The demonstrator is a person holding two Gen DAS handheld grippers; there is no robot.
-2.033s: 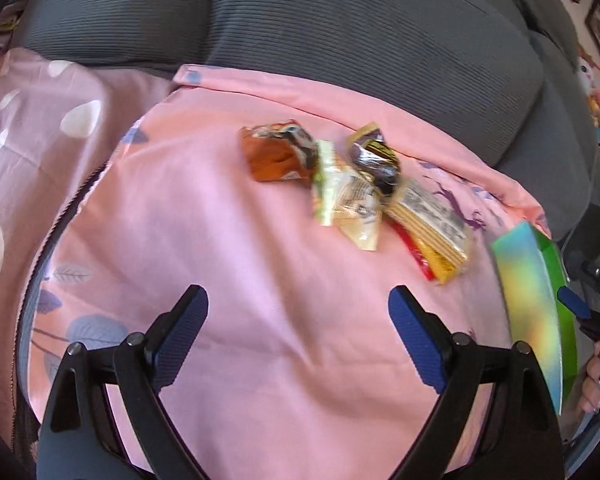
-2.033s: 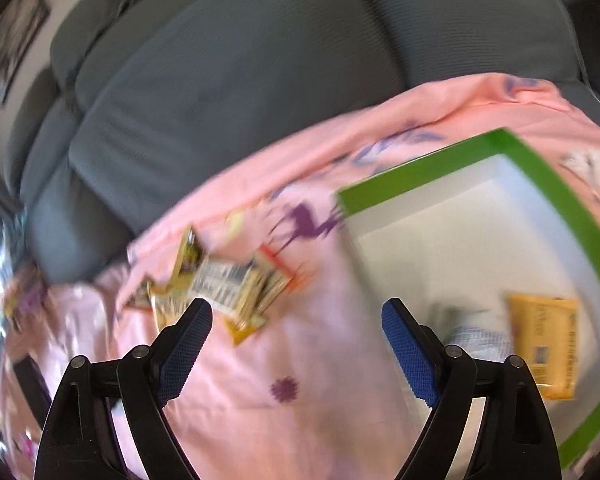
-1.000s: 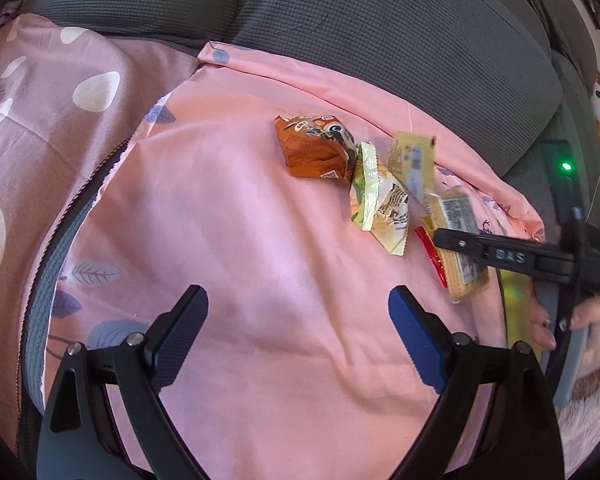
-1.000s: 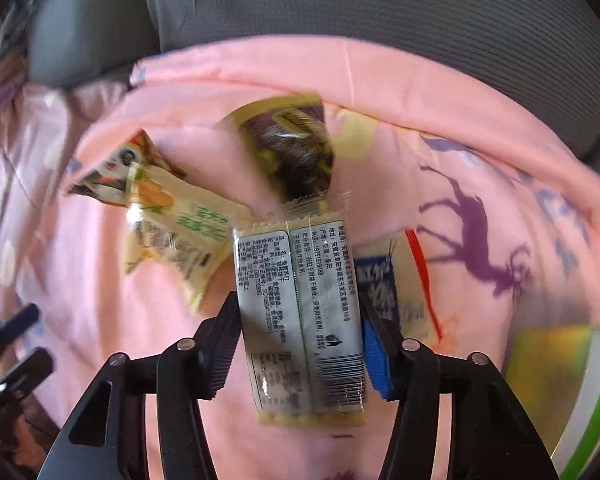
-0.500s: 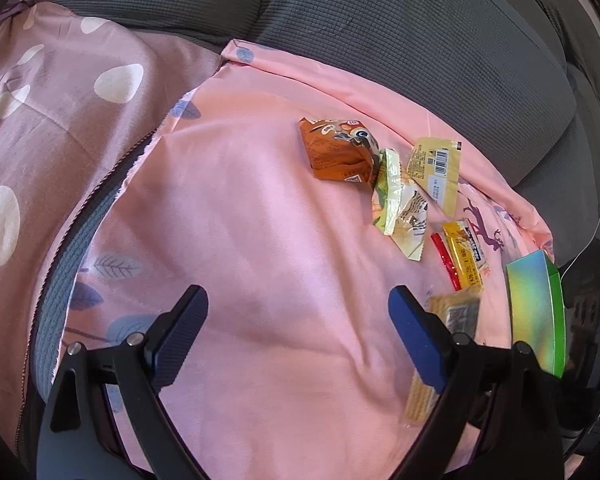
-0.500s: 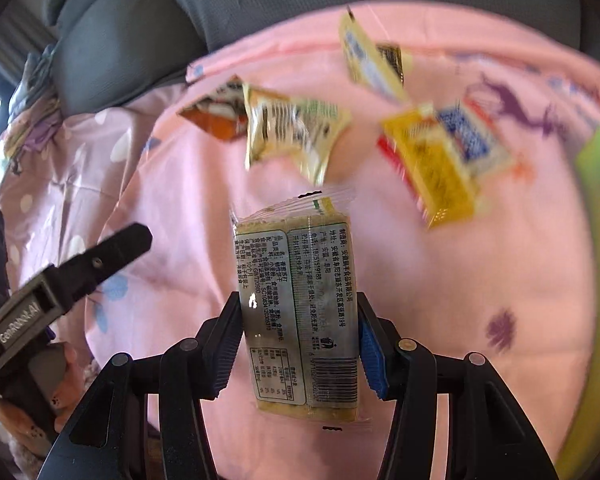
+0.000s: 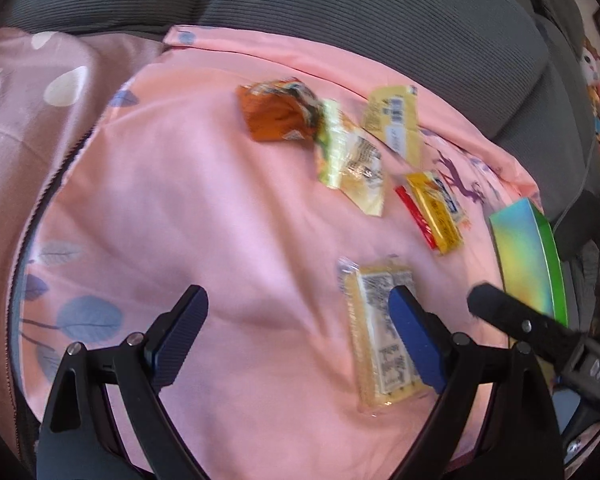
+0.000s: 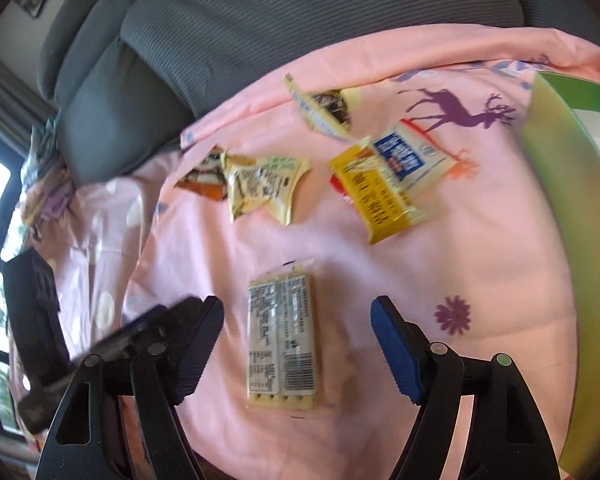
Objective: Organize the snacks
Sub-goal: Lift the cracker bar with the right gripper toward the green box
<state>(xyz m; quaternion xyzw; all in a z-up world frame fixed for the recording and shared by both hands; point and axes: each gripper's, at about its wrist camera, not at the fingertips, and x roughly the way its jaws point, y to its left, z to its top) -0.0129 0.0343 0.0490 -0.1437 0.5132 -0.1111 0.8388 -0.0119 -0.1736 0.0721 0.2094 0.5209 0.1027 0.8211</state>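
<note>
right gripper opening over cracker packet

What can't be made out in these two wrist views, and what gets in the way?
- Cracker packet: label print unreadable in the right wrist view, motion blur; in the left wrist view the left gripper finger covers part of it.
- Green-rimmed box: contents unseen, cut by the right edge in both views.
- Red packet: mostly hidden under the yellow packet.
- Right gripper: jaws opening, clear of the packet.

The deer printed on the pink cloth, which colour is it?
Purple. The deer shows best in the right wrist view.
</note>
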